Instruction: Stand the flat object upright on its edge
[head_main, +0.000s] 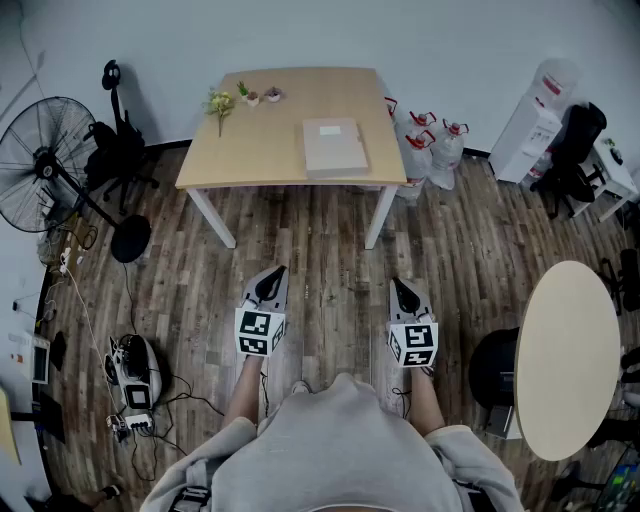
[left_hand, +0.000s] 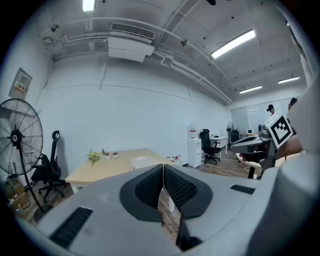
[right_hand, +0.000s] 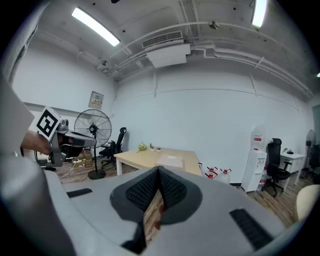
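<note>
Standing off from the table, both grippers shut and empty

Judged from here, the step in hand is the approach. Walk up to the front edge of the wooden table (head_main: 260, 150), where the flat object (head_main: 335, 147) lies face-down-flat on the right half, near the front edge and toward the front right corner. The left gripper (head_main: 274, 278) and right gripper (head_main: 402, 290) each have their jaws pressed together on nothing, well short of the table. Spread both before reaching in, tip up one long edge with one gripper, and brace the opposite edge with the other so the object cannot slide off the front edge. Counted: one wooden table, one standing fan (head_main: 40, 165), one flat object, two grippers, and two small pots (head_main: 262, 96) by the back edge.
</note>
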